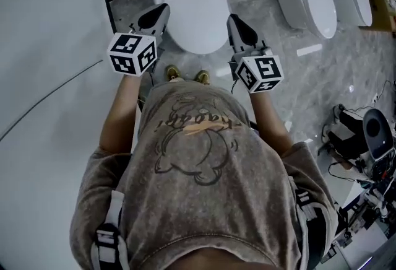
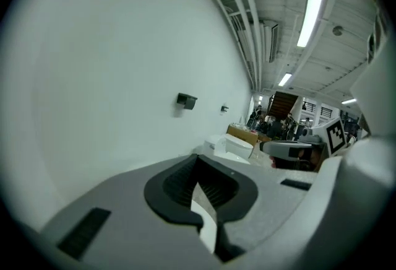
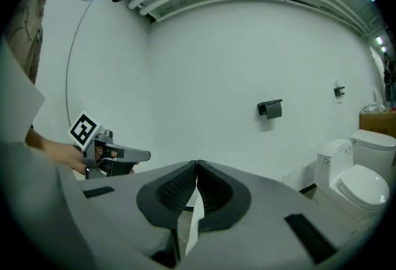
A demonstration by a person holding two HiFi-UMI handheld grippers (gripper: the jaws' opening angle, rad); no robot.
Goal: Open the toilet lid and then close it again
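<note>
mottled brown t-shirt (image 1: pixel 198 163) (cartoon print), grey harness straps (image 1: pixel 111 231)

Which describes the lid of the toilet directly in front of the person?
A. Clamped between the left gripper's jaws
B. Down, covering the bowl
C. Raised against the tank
B: the head view shows the toilet lid lying flat as a smooth white oval, with no bowl opening showing.

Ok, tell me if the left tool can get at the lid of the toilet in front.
Probably yes. The left tool, shut, shows at the left edge of the closed toilet lid in the head view, nothing between them; the right tool is at the other side.
</note>
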